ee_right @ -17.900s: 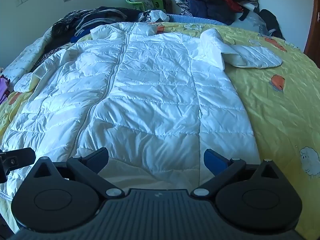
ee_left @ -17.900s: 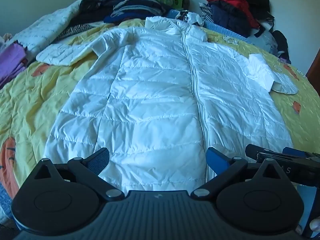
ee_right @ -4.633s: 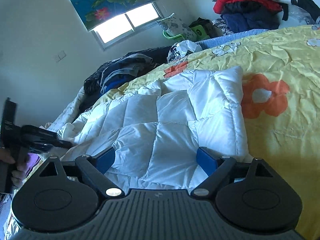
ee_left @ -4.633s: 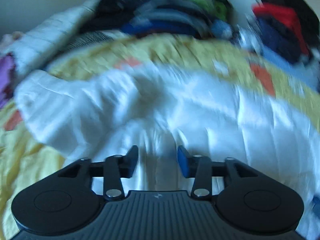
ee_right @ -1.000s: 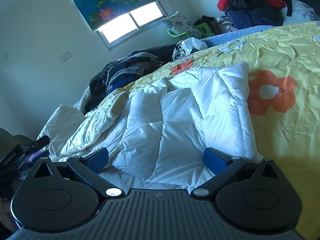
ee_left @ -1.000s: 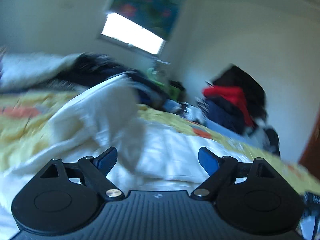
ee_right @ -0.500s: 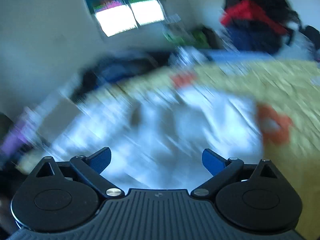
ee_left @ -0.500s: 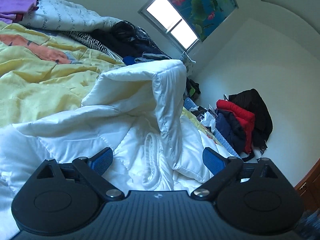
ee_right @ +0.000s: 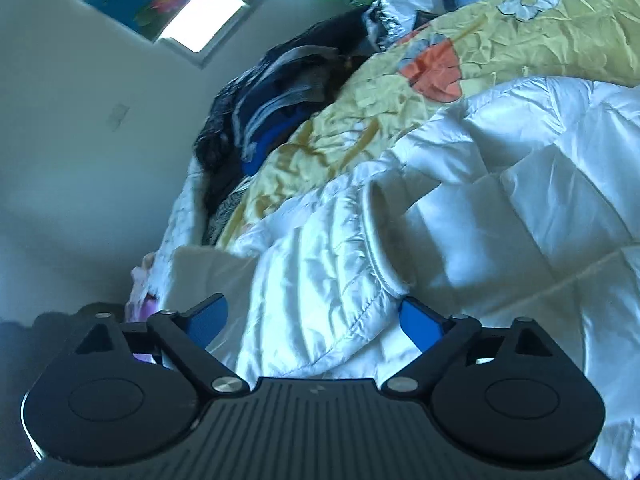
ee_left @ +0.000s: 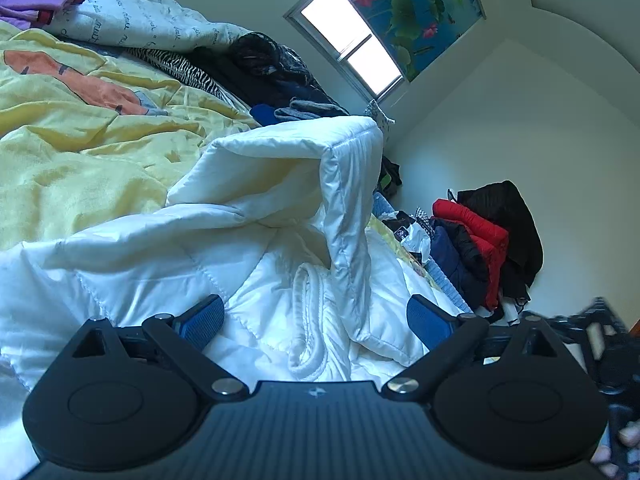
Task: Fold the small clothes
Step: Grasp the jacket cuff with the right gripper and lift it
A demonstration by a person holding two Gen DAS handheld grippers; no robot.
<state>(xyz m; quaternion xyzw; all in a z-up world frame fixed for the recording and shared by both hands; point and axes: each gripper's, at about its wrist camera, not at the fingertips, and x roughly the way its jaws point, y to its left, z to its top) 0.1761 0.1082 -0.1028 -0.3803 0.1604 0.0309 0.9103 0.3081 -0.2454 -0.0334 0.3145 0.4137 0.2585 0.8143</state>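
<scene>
Jacket (ee_left: 280, 216) bunched between spread left tongs (ee_left: 316, 320) and right tongs (ee_right: 314, 318).

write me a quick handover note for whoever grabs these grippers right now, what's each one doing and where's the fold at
Left gripper: open, holding nothing, low over the white puffer jacket.
Right gripper: open, holding nothing, with a jacket sleeve and its cuff between its fingers.
Jacket: lying on the yellow bedspread, bunched, with one quilted section standing up in a peak; a ribbed cuff lies just ahead of the left gripper.
Done: the jacket is partly gathered, sleeves drawn onto the body.
Left: flatten the raised section, finish the folds, probably tidy the sleeve under the right gripper first.
</scene>
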